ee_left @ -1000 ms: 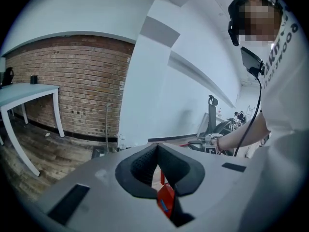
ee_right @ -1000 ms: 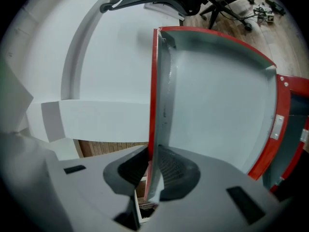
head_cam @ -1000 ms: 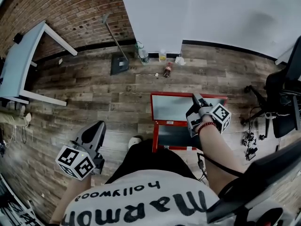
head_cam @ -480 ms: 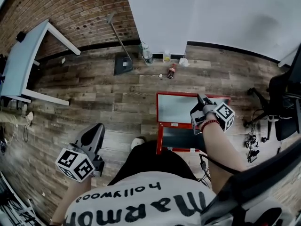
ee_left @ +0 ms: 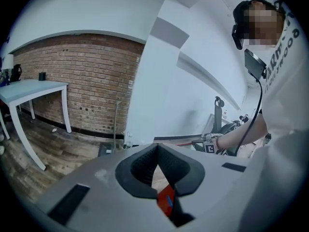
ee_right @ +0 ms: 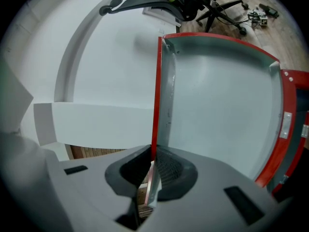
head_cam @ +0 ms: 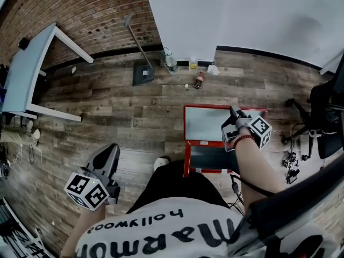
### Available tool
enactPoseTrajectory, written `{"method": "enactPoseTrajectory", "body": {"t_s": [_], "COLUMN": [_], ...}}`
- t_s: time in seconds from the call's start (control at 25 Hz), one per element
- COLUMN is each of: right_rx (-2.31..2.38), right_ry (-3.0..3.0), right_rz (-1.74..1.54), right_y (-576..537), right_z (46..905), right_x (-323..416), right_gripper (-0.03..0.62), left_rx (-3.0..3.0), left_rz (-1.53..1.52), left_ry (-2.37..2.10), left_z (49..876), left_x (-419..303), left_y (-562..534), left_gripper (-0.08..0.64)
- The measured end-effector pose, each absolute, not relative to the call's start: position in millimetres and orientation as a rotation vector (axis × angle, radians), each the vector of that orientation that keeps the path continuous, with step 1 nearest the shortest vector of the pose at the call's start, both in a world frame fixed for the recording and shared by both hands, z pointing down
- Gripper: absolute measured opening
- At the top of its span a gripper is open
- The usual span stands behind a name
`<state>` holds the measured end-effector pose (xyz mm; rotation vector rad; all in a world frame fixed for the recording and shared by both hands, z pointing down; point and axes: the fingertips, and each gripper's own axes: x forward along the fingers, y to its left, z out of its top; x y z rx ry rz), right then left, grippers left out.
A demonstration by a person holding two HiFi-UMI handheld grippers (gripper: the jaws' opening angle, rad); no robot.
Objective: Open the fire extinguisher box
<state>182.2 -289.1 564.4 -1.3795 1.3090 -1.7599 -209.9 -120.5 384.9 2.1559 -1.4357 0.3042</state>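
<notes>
The red fire extinguisher box (head_cam: 189,160) lies on the wooden floor in front of me in the head view. Its lid (head_cam: 207,123) is swung up, with the pale grey inside facing me. My right gripper (head_cam: 235,113) is at the lid's far right edge, shut on that red rim. In the right gripper view the thin red edge of the lid (ee_right: 155,105) runs straight down between the pads of the right gripper (ee_right: 153,162). My left gripper (head_cam: 109,156) hangs low at the left, away from the box. Its pads (ee_left: 145,161) meet at the tip and hold nothing.
A broom and dustpan (head_cam: 142,71) lean at the white pillar. Two bottles (head_cam: 171,63) (head_cam: 198,81) stand or lie near the skirting. A white table (head_cam: 27,74) is at the left by the brick wall. An office chair (head_cam: 328,117) and cables (head_cam: 290,165) are at the right.
The whole view has slid a little to the right. My right gripper stays at the lid's far edge throughout. The left gripper has hardly moved.
</notes>
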Motion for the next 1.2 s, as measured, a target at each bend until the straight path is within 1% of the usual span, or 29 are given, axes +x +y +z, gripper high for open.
{"method": "enactPoseTrajectory", "body": {"t_s": [0.64,1.2], "right_rx": [-1.357,-1.322], "right_ry": [1.294,1.28], "right_rz": [-1.707,-1.743], "right_y": [-300,-302], "right_z": [574,577], "right_x": [184,183], "right_gripper": [0.032,0.034], "left_rx": [2.117,2.095], "left_rz": [0.312,0.293], "left_ry": [-1.428,-1.456], "left_z": [407,409], "left_x": [-217,-223], "left_y": [-111,-97], "left_gripper": [0.006,0.006]}}
